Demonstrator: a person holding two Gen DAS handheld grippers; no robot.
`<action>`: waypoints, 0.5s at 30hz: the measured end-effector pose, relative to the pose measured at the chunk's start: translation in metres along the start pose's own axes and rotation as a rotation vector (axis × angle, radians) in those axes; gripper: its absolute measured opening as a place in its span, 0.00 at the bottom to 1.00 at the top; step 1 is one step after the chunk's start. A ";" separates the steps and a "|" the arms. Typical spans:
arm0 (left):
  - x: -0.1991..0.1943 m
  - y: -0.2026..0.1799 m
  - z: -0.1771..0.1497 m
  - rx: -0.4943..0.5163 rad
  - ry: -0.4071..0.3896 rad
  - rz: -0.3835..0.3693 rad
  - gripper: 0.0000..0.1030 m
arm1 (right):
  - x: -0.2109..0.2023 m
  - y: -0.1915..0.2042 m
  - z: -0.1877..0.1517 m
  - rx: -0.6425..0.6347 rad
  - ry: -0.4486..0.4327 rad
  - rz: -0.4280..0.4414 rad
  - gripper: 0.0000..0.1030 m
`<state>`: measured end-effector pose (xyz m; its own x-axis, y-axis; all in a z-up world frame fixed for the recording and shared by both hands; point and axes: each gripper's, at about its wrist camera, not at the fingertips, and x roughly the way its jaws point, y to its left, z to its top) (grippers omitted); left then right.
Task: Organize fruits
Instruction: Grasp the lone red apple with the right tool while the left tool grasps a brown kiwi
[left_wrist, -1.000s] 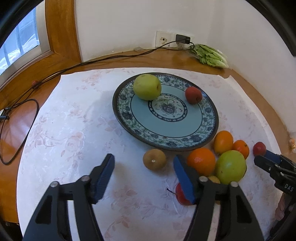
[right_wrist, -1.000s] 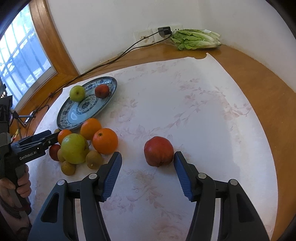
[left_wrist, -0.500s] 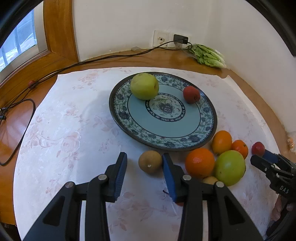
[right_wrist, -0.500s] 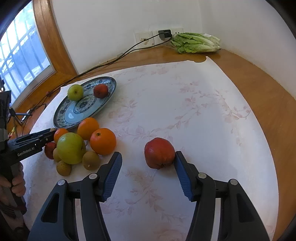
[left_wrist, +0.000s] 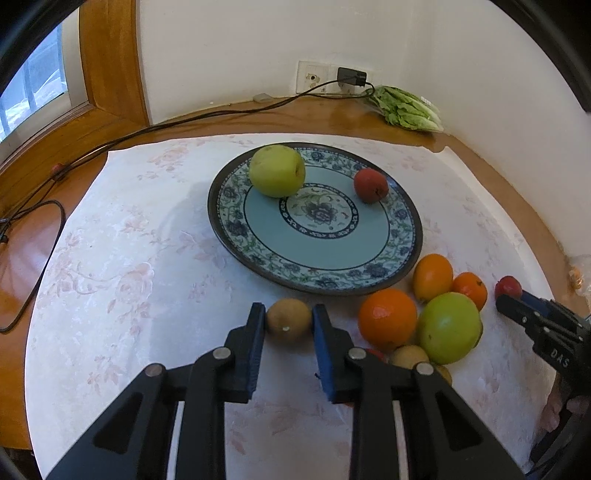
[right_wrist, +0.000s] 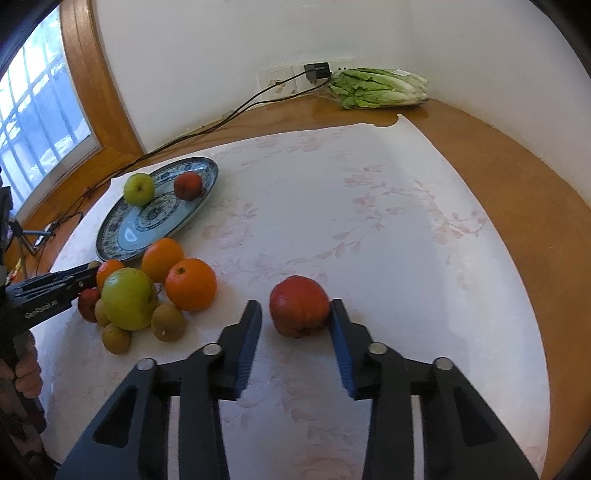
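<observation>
My left gripper (left_wrist: 289, 316) is shut on a small brown fruit (left_wrist: 289, 320) that rests on the cloth just in front of the blue patterned plate (left_wrist: 402, 254). The plate holds a green apple (left_wrist: 277, 170) and a small red fruit (left_wrist: 370, 185). My right gripper (right_wrist: 295, 314) is open around a red apple (right_wrist: 299, 311); its right pad touches the apple and the left pad stands apart. A pile of oranges (right_wrist: 190, 284), a green apple (right_wrist: 128, 298) and small brown fruits (right_wrist: 168, 322) lies between plate and red apple.
A white floral cloth (right_wrist: 369, 221) covers the round wooden table (right_wrist: 535, 206). A bag of lettuce (right_wrist: 376, 88) and a plugged-in cable (left_wrist: 221, 112) lie at the back by the wall. A window (right_wrist: 33, 110) is at the left.
My left gripper moved forward and closed its fingers on the small brown fruit. My right gripper narrowed somewhat around the red apple, with the right pad now against it.
</observation>
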<state>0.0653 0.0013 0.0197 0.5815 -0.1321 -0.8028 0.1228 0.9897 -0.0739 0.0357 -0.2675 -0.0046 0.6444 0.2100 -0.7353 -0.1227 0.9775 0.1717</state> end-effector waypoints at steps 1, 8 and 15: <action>-0.001 0.000 0.000 -0.001 -0.002 0.000 0.26 | 0.000 -0.001 0.000 0.001 0.000 0.001 0.33; -0.007 0.001 0.001 -0.016 -0.012 -0.008 0.26 | 0.000 -0.002 0.001 0.000 0.002 0.001 0.32; -0.014 0.003 0.002 -0.029 -0.026 -0.015 0.26 | -0.007 0.000 0.001 0.011 -0.005 0.029 0.32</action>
<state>0.0590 0.0062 0.0321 0.6001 -0.1484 -0.7860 0.1089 0.9886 -0.1035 0.0320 -0.2685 0.0008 0.6445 0.2386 -0.7265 -0.1330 0.9706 0.2007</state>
